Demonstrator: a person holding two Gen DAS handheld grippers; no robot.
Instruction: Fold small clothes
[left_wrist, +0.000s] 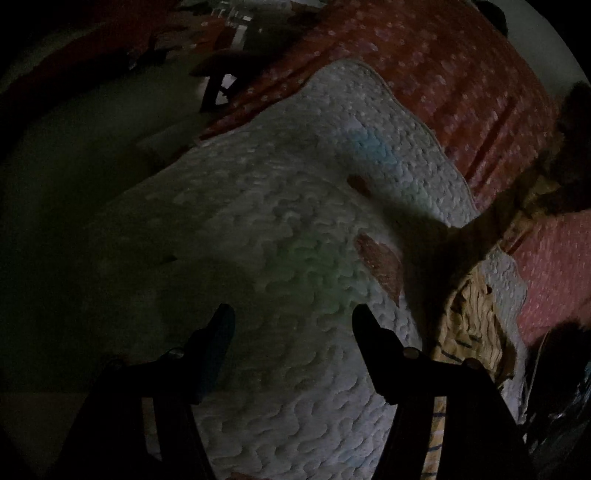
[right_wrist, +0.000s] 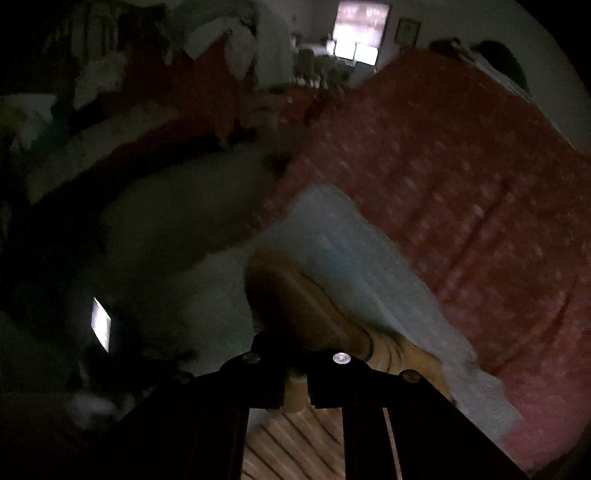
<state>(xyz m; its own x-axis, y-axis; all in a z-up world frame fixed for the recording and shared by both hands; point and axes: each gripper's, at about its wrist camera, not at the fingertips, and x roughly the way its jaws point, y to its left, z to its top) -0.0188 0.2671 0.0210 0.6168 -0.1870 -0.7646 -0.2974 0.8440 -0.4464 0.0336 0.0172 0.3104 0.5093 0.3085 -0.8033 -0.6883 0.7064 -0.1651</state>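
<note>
Grippers working over white quilted mat (left_wrist: 280, 229) on red bedspread (left_wrist: 443, 74) | left gripper (left_wrist: 293, 314) hovering, jaws spread, holding nothing | right gripper (right_wrist: 295, 384) pinching yellow striped garment (right_wrist: 295, 295) | garment lying to the left gripper's right, on mat edge.

dim room | right view motion-blurred | fisheye edges black

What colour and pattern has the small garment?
Yellow-tan with thin dark stripes; it shows best in the left wrist view.
</note>
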